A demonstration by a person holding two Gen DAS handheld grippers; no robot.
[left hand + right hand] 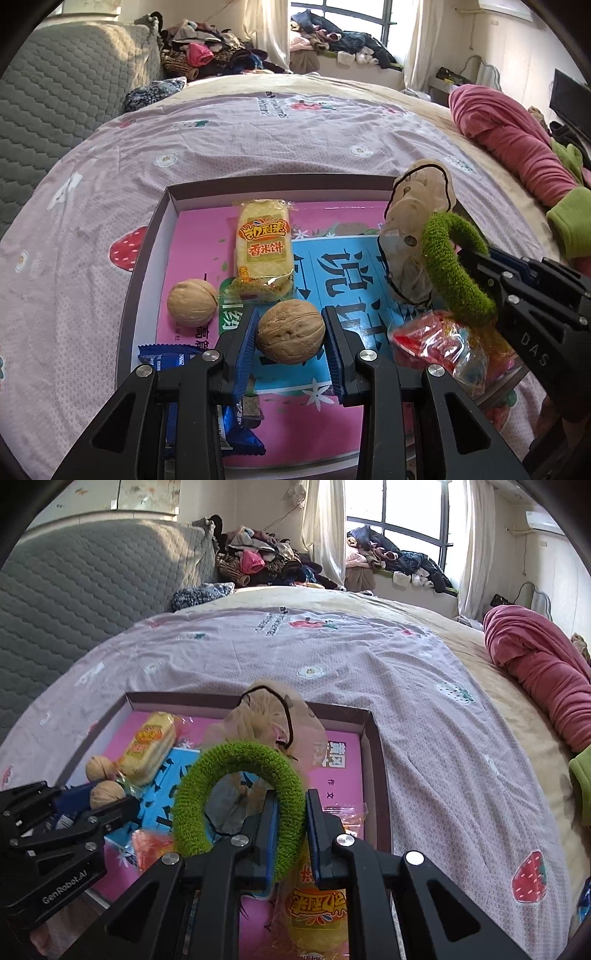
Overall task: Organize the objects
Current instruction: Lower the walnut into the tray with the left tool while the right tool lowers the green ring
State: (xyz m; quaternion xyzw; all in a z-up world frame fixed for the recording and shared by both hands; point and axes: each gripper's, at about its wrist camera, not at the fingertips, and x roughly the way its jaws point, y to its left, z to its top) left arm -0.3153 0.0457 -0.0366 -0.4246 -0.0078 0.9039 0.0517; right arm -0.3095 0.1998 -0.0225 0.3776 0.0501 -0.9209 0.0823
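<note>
My left gripper (290,339) pinches a walnut (290,331) over the tray (147,236); at three o'clock, my right gripper (291,825) clamps a green hair tie (236,794).

Fuzzy green ring (236,794), tan walnuts (290,331), strawberry-print lilac sheet (258,140)

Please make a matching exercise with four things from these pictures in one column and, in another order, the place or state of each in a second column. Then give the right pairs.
Things:
1. green fuzzy ring
2. nearer walnut
3. farther walnut
4. yellow rice cake packet

Places or states:
A. lying free in the tray, left of the left claw
B. pinched in the right claw
C. between the left claw's fingers
D. lying in the tray beyond both walnuts

Pairs: 1-B, 2-C, 3-A, 4-D
</note>
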